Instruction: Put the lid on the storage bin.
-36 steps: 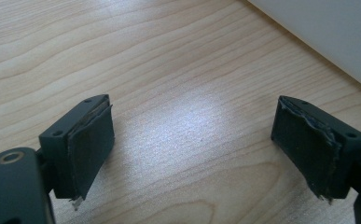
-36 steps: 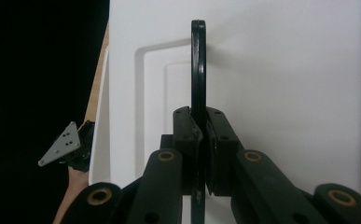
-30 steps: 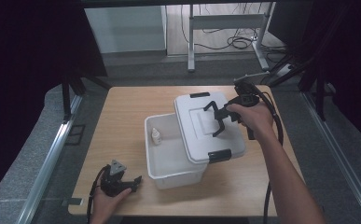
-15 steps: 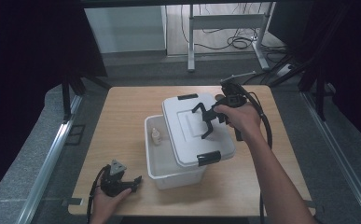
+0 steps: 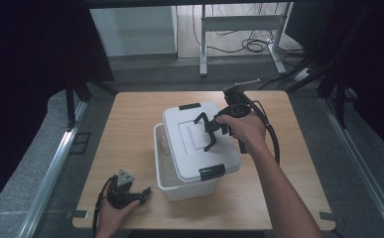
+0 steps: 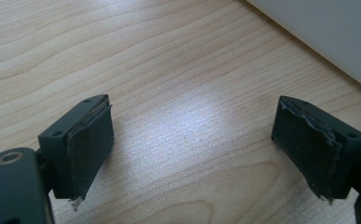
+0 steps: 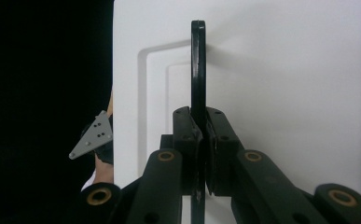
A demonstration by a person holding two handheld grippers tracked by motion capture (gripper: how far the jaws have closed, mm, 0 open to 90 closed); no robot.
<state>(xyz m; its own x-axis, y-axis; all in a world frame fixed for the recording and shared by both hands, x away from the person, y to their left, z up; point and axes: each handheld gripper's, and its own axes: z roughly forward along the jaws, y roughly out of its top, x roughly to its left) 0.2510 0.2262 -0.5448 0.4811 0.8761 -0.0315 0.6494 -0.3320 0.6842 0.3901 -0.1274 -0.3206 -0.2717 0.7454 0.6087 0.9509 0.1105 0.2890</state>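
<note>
A white plastic box [image 5: 179,186] stands in the middle of the wooden table [image 5: 130,129]. Its white lid [image 5: 189,148], with black clips at both ends, hangs tilted over the box and covers most of the opening. My right gripper [image 5: 212,133] is shut on the lid's black handle [image 7: 197,60], which runs upright between the pads over the lid [image 7: 285,93]. My left gripper [image 5: 141,191] lies on the table near the front left corner. In its own view the left gripper [image 6: 192,144] stands open over bare wood, beside the box wall [image 6: 322,32].
A strip of the box's opening shows at its left side, with a small pale thing [image 5: 165,144] inside. A metal desk frame and cables [image 5: 239,29] stand on the floor beyond the table. Dark curtains hang at both sides.
My right gripper has carried the lid leftward, from the box's right side to nearly over its opening. The left gripper has stayed where it was.
</note>
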